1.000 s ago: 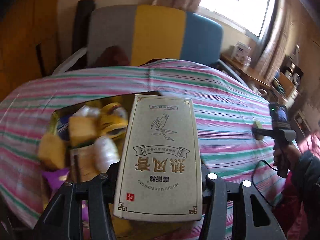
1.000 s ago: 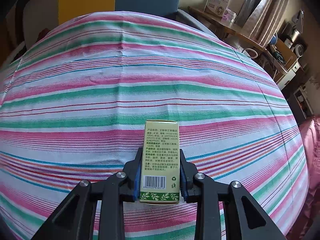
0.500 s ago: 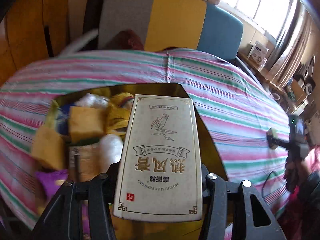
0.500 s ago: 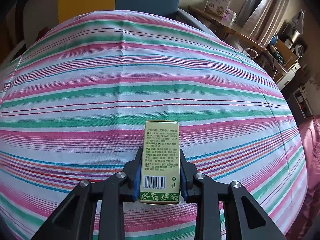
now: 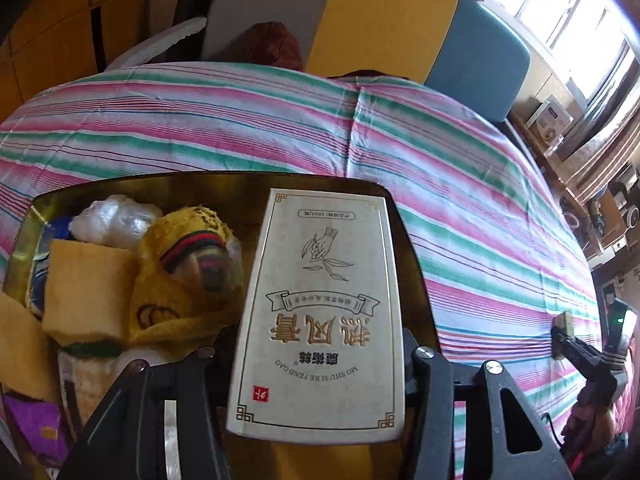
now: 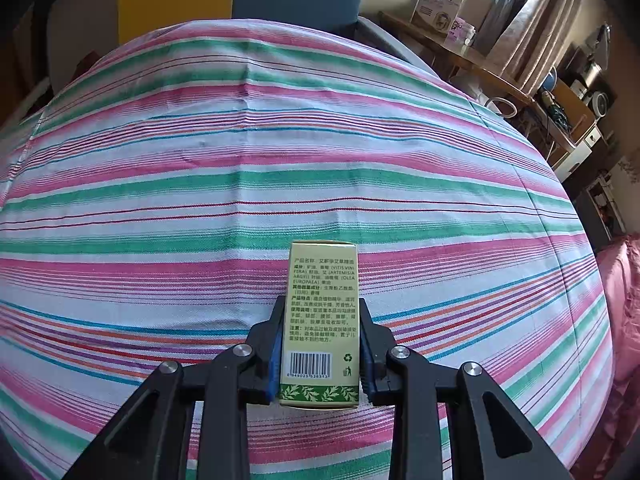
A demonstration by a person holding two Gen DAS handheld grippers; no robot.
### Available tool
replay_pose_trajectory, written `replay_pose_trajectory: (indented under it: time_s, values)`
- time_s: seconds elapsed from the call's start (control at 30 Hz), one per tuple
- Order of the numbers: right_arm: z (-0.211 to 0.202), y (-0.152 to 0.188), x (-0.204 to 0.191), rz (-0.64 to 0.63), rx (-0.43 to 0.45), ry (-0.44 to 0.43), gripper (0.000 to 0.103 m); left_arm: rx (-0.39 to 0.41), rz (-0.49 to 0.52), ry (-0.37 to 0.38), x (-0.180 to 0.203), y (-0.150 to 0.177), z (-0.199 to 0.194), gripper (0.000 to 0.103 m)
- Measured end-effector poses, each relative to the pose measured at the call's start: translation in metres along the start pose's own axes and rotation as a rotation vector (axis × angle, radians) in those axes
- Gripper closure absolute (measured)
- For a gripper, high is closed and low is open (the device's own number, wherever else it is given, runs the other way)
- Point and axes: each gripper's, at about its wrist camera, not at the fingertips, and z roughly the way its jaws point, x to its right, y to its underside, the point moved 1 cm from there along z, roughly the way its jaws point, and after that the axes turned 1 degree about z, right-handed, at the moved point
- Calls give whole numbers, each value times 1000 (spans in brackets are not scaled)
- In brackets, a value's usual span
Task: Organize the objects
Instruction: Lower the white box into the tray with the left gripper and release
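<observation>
My left gripper [image 5: 316, 360] is shut on a flat beige box [image 5: 320, 304] with gold Chinese lettering, held above the right part of a gold tin [image 5: 256, 180]. The tin holds a yellow knitted toy [image 5: 184, 272], yellow sponges [image 5: 84, 284], a clear plastic wad [image 5: 112, 220] and a purple packet [image 5: 36, 428]. My right gripper [image 6: 320, 344] is shut on a small green box [image 6: 322, 320] with a barcode, held just above the striped cloth [image 6: 280, 152]. The right gripper also shows in the left wrist view [image 5: 576, 344], far right.
The striped cloth [image 5: 440, 184] covers the whole table. A grey, yellow and blue chair back [image 5: 380, 28] stands behind the table. Shelves with boxes and appliances [image 6: 560, 92] line the right side, under a window [image 5: 580, 12].
My left gripper has moved left and forward with the beige box, so the tin sits more fully beneath it. My right gripper has not moved.
</observation>
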Motion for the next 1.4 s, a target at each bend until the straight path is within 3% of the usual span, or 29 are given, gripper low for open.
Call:
replay_pose_trajectory:
  time_s: [0.3,0.53,0.8,1.13,1.4]
  values:
    - [0,-1,0,-3,0,3,71,-48,-7,-4,1,1,14,50]
    - [0,0,1,1,0,2,71,-20,9,-14,0,5,-3,49]
    - [-1,1,2,-1,0,5,71,72,106,-65,6,23,-35,48]
    - [-2,2,1,-18,3,8,72,282,172,-101,1,52,-115,48]
    - [-2,4,4,-22,14,10,72,347,181,-128,-12,68,-153,48]
